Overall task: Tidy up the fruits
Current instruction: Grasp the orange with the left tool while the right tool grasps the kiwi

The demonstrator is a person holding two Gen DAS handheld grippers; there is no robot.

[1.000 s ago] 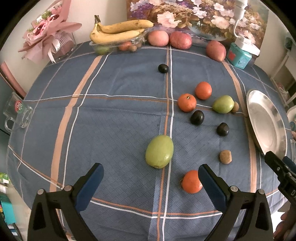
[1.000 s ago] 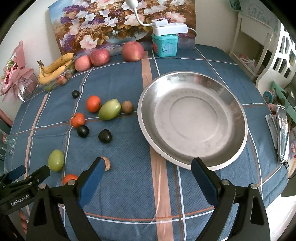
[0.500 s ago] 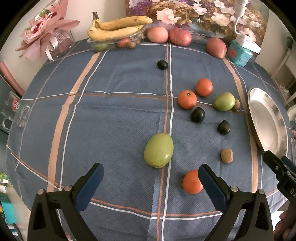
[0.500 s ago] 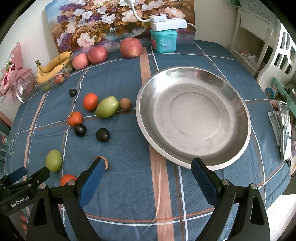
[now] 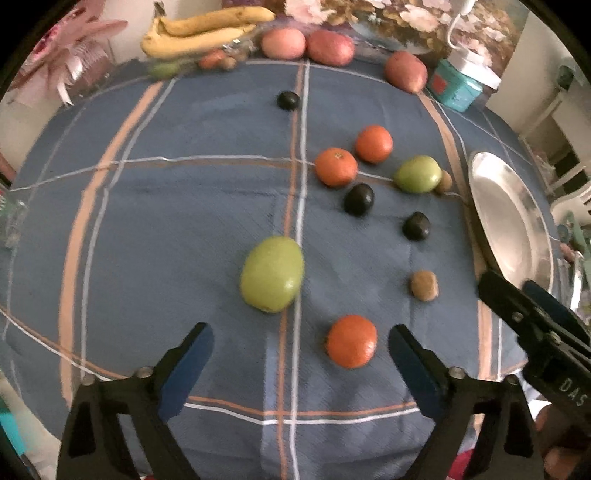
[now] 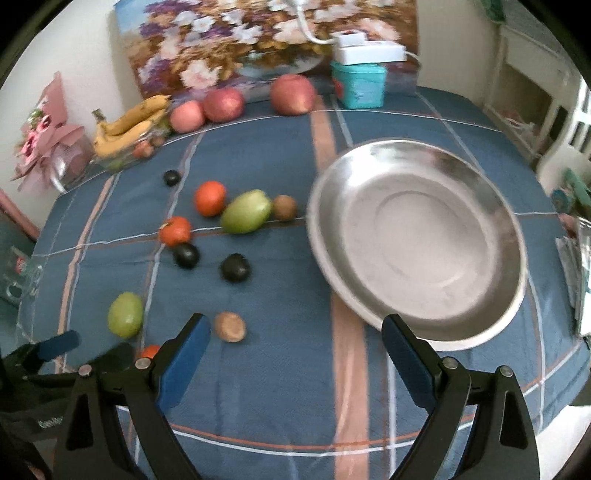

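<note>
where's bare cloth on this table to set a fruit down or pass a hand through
The metal plate is bare inside. Open cloth lies left of the big green fruit, toward the bananas. It is crowded between the oranges, dark fruits and the plate's rim.

The tablecloth (image 5: 184, 229) is blue, crossed by orange and white stripes. The plate (image 6: 417, 243) is plain silver. The near mango (image 5: 272, 278) and the far mango (image 5: 418, 174) are green, the three tangerines (image 5: 352, 341) orange-red, the plums (image 5: 359, 199) near black, the small kiwi (image 5: 424, 285) brown. The bananas (image 5: 207, 31) are yellow, the apples (image 6: 292, 94) pinkish red, the box (image 6: 357, 86) teal.
</note>
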